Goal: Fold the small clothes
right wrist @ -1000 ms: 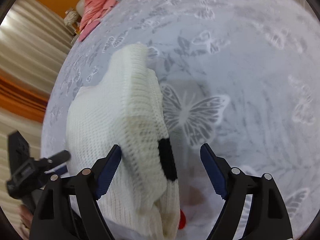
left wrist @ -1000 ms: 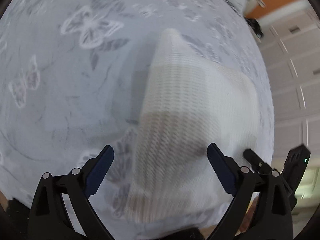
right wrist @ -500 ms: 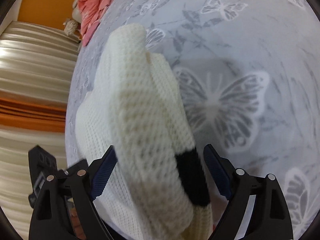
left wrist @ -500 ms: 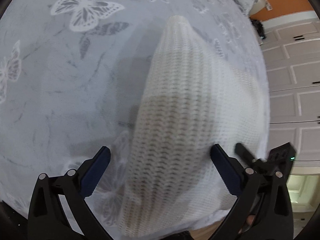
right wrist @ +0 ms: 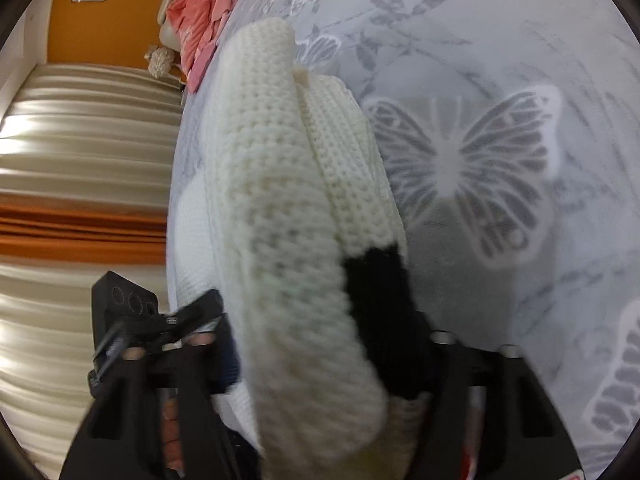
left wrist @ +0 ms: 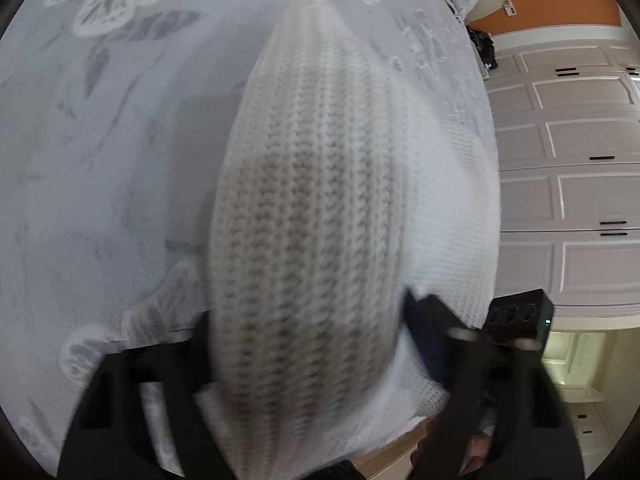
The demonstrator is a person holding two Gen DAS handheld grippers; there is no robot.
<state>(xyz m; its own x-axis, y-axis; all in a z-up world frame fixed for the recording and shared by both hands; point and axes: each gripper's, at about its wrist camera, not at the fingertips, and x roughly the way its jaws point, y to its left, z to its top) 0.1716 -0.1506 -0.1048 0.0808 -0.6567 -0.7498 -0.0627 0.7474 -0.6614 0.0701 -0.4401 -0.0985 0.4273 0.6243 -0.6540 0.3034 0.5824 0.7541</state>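
On the butterfly-print bedspread (left wrist: 100,184), the left gripper (left wrist: 308,344) and right gripper (right wrist: 320,344), spread wide a second ago, now pinch the white knit sweater (left wrist: 312,208) at its near edges, ready to fold.

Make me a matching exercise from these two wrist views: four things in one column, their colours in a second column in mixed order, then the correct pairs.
Things:
1. knitted sweater
2. band on the sweater
3. garment at the far end of the bed
4. bedspread

Colours:
A. pink
B. grey with white butterflies
C. cream white
D. black

Pairs: 1-C, 2-D, 3-A, 4-B
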